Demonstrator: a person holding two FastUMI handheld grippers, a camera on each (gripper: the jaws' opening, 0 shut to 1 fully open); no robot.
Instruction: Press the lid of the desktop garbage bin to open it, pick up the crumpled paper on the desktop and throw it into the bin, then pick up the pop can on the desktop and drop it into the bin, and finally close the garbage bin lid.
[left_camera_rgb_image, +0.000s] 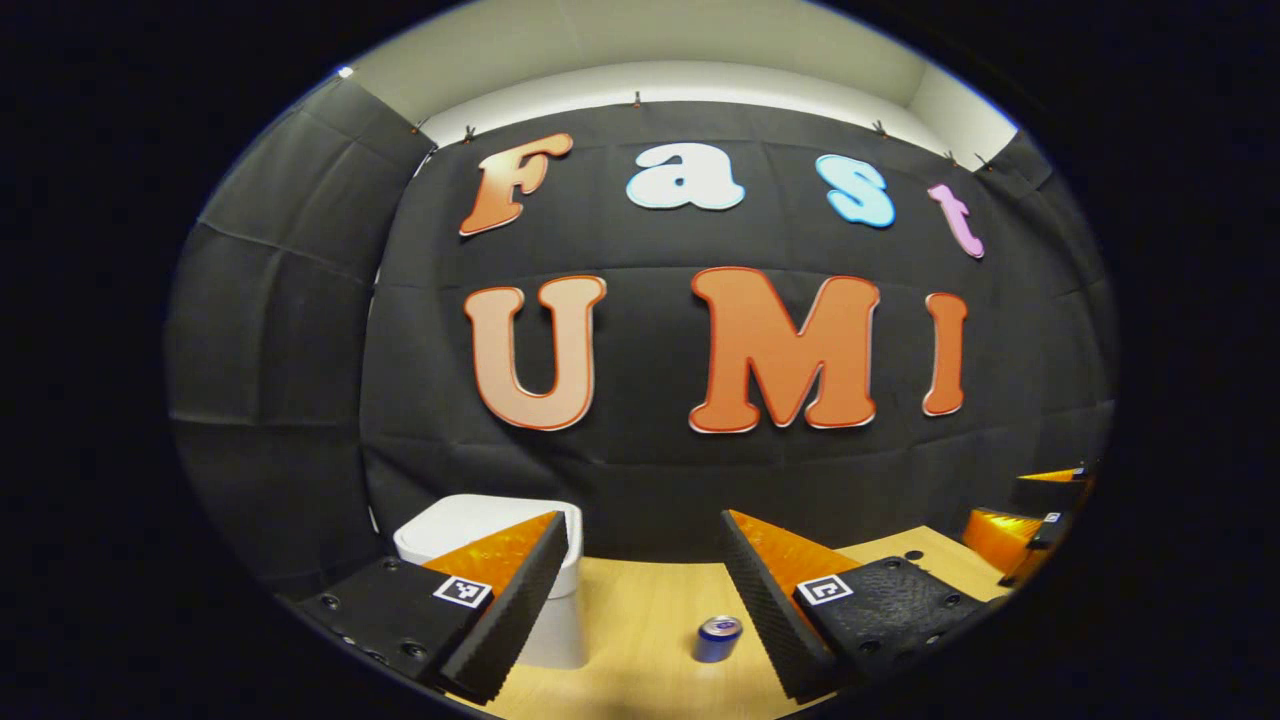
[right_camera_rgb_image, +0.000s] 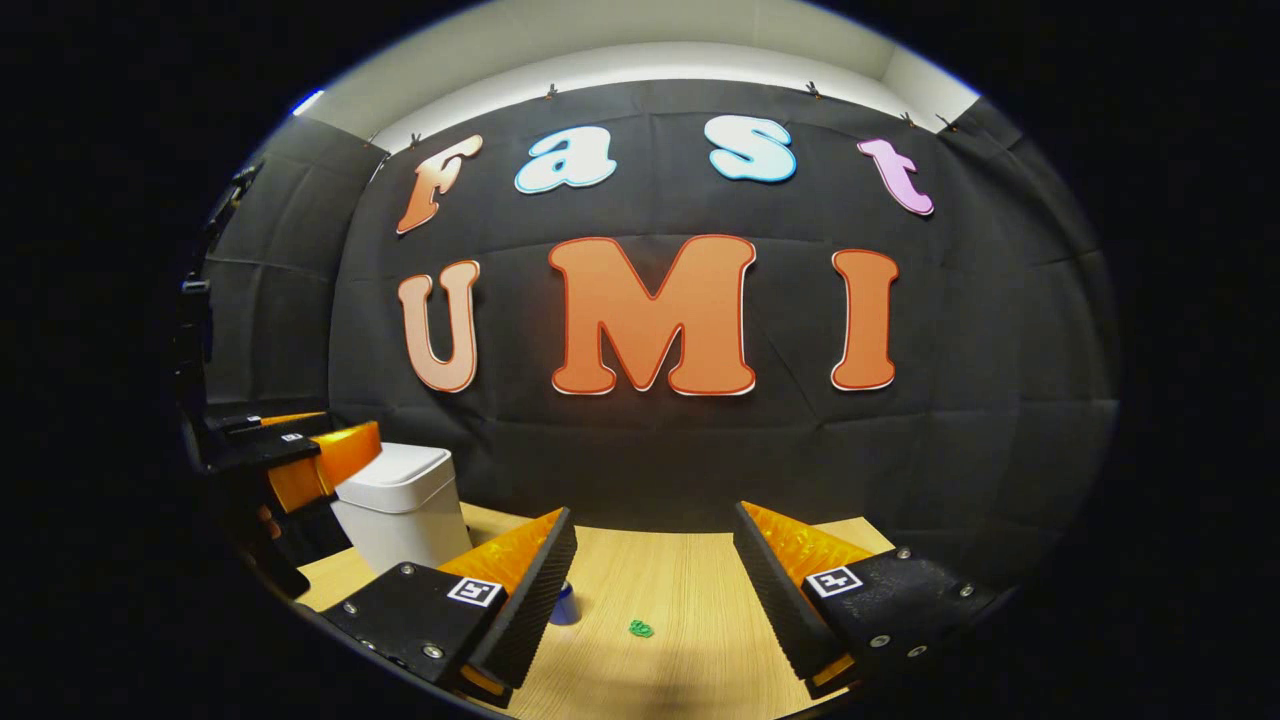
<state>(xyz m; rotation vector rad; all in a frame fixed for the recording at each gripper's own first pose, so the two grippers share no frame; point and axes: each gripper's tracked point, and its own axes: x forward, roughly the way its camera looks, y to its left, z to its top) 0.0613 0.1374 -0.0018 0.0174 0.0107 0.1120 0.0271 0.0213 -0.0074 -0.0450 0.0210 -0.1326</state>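
Plainly, everything is laid out for a start and nothing has been handled yet. The wooden surface (right_camera_rgb_image: 690, 590) carries the task's things close together, so both hands can reach them without a long carry. The white garbage bin (right_camera_rgb_image: 400, 505) stands upright toward the left, just in front of the booth's cloth wall, with its lid (right_camera_rgb_image: 395, 470) down; my judgement is that pressing this lid is the step in hand, since nothing can go in until it is up.

The left tool (left_camera_rgb_image: 645, 580) hovers above the surface with its jaws spread wide and nothing between them. The bin shows partly behind its left finger, near enough for a press. The right tool (right_camera_rgb_image: 655, 575) is likewise released and empty, held off to the other side and leaving room at the bin.

The pop can (left_camera_rgb_image: 718, 639) stands upright on the surface, to the right of the bin and apart from it. A small green item (right_camera_rgb_image: 641, 628), likely the crumpled paper though too small to be sure, lies on the bare surface near the can.
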